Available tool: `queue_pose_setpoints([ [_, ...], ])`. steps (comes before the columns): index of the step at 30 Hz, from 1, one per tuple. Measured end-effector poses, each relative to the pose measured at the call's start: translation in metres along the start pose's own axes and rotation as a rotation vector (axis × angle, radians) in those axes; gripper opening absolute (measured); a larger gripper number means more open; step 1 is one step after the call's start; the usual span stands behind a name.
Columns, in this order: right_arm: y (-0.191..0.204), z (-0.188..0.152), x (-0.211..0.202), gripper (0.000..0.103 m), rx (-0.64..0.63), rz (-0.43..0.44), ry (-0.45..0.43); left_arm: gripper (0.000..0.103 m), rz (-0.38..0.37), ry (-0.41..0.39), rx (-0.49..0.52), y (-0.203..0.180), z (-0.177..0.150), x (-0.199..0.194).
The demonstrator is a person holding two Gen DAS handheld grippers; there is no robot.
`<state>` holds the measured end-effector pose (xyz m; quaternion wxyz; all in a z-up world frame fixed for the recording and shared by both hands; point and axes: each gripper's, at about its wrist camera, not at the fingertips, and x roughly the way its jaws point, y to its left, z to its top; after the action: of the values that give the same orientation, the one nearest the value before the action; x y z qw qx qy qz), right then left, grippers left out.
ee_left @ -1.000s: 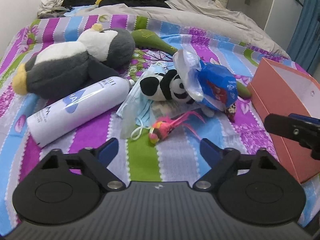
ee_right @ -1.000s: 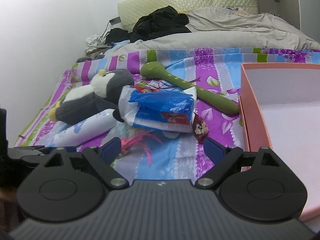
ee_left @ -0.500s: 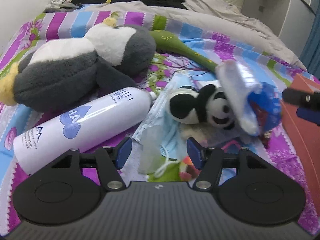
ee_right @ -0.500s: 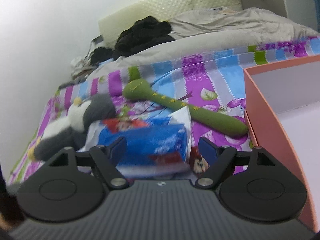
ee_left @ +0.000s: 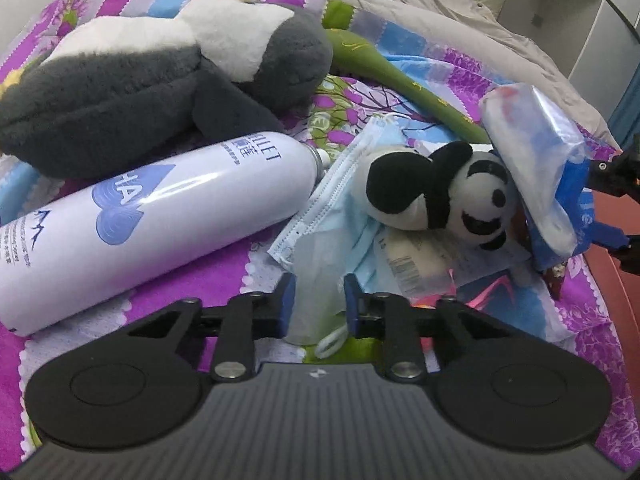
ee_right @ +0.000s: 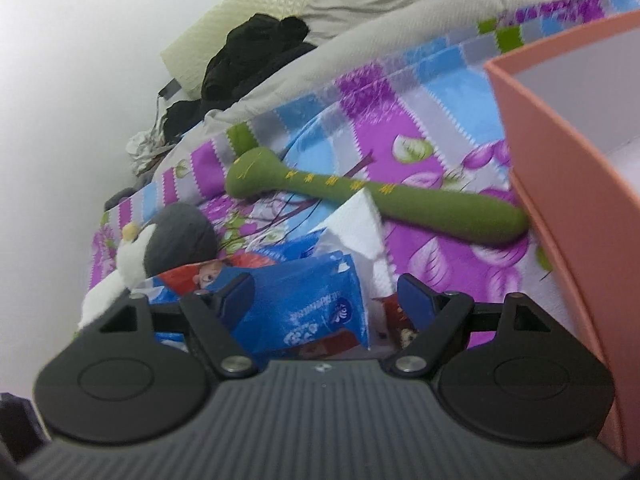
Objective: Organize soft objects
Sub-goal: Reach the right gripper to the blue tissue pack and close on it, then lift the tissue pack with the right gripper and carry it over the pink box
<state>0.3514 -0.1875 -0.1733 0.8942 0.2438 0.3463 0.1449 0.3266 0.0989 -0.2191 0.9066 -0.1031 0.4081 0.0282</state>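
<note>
Between the closing jaws of my left gripper [ee_left: 319,300] is the pale near end of a blue face mask [ee_left: 340,200], and both pads touch it. A small panda plush [ee_left: 440,200] lies on the mask just beyond. My right gripper [ee_right: 328,298] straddles a blue tissue pack [ee_right: 312,304], its jaws closing. The left pad is at the pack and the right pad stands off it. In the left wrist view the pack [ee_left: 540,168] leans over the panda. A grey-and-white penguin plush [ee_left: 160,72] and a green plush stick [ee_right: 380,204] lie farther back.
A white spray bottle [ee_left: 160,216] lies left of the mask. An orange box [ee_right: 560,184] stands open at the right, against the stick's end. A pink feathery toy [ee_left: 492,292] peeks from under the pile. Grey blanket and black clothes are heaped at the bed's head.
My left gripper came forward and down to the mask and its jaws narrowed around it. My right gripper rolled, dropped onto the tissue pack, and its jaws narrowed a little.
</note>
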Motion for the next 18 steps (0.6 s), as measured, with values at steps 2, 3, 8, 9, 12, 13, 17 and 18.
queue_pose_setpoints([
  [2, 0.001, 0.0, 0.002, 0.067, 0.017, 0.031, 0.021, 0.022, -0.001, -0.005, 0.0, 0.001, 0.0, -0.001],
  [3, 0.002, 0.0, 0.003, 0.062, 0.024, 0.042, 0.031, 0.021, 0.002, -0.007, 0.004, 0.001, 0.0, -0.001],
  [8, 0.009, -0.002, -0.007, 0.028, 0.007, 0.034, 0.046, 0.02, 0.018, -0.019, 0.024, 0.0, 0.0, -0.013],
  [9, 0.008, -0.002, -0.01, 0.027, 0.009, 0.032, 0.05, 0.02, 0.019, -0.023, 0.03, 0.0, 0.0, -0.017],
  [12, 0.012, -0.006, -0.02, 0.023, -0.016, 0.011, 0.053, 0.02, 0.012, -0.032, 0.033, -0.001, -0.003, -0.03],
  [13, 0.014, -0.007, -0.024, 0.021, -0.029, 0.005, 0.052, 0.02, 0.012, -0.035, 0.033, -0.002, -0.004, -0.035],
  [17, 0.021, -0.01, -0.045, 0.02, -0.07, 0.004, 0.04, 0.02, 0.0, -0.045, 0.022, -0.003, -0.01, -0.055],
  [18, 0.024, -0.011, -0.05, 0.019, -0.084, -0.001, 0.034, 0.02, -0.002, -0.046, 0.022, -0.004, -0.012, -0.06],
])
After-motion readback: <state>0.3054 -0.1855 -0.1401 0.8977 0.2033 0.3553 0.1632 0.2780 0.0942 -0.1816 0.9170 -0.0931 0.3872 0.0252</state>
